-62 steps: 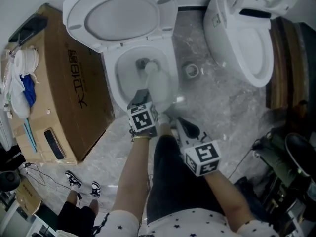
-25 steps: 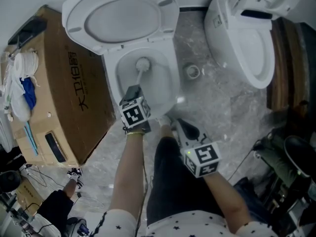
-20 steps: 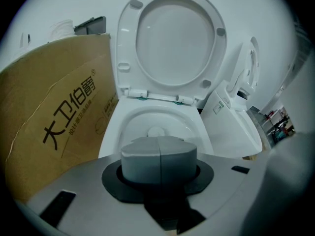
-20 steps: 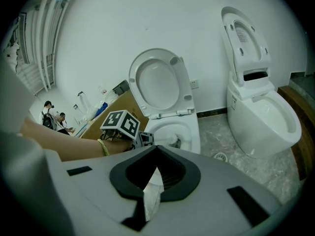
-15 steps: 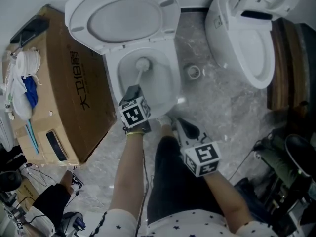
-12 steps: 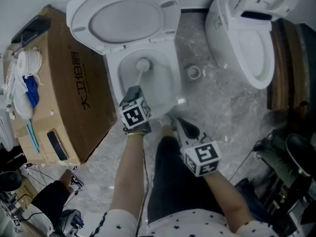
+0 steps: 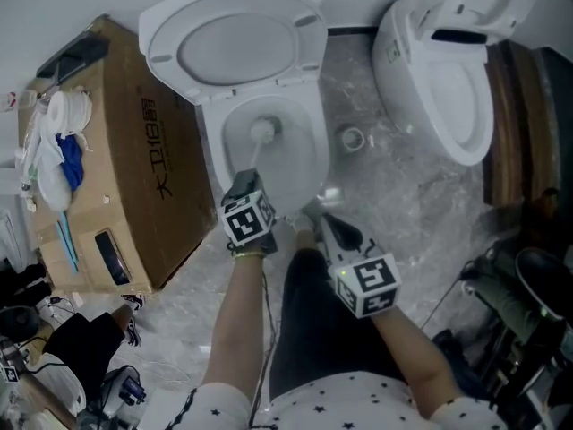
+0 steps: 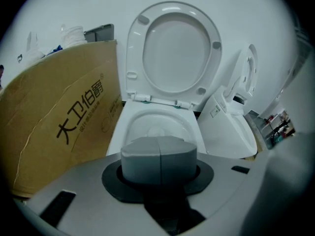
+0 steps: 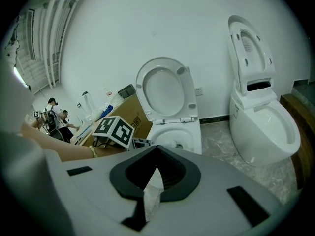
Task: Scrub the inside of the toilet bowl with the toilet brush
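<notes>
Your left gripper (image 7: 247,183) is clamped shut on the toilet brush (image 7: 262,132) handle, angled so the head sits low in the toilet bowl (image 7: 315,155). The seat (image 7: 235,34) is flipped up out of the way. Your right gripper (image 7: 315,215) sits by the near rim, jaws pinched on a white scrap (image 9: 151,193), tissue I'd guess. Tight spot: cardboard box (image 7: 134,159) on the left, second toilet (image 7: 448,88) on the right, marbled floor (image 7: 394,186).
</notes>
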The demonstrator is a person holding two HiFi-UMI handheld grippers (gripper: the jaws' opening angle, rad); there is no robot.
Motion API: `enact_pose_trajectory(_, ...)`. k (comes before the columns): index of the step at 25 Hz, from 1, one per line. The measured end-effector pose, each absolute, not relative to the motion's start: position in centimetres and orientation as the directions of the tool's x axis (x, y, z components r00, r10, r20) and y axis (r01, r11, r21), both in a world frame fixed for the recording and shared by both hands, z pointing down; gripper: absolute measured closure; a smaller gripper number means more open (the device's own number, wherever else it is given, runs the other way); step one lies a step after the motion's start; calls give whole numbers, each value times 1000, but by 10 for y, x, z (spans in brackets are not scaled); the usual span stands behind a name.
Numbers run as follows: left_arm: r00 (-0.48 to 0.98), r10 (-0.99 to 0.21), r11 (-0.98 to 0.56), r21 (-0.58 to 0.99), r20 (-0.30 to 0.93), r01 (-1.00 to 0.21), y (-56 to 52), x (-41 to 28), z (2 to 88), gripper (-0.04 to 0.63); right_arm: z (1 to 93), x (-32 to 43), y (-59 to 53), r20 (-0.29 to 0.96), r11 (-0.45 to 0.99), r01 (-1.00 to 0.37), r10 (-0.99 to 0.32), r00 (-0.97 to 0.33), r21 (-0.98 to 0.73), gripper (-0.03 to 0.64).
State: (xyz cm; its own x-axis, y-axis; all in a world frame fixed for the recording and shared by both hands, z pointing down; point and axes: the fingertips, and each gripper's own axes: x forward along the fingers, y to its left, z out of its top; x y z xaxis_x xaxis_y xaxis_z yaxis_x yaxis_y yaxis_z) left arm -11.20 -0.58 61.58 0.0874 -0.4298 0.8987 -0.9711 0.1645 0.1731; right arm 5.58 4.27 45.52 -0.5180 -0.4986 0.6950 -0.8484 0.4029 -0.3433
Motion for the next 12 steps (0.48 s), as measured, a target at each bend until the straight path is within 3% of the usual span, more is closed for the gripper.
enact_pose_trajectory(12, 98, -469, 187, 207, 878, -960, 21, -112, 561, 448, 417, 57, 52, 683, 461, -834, -504, -528, -304, 611)
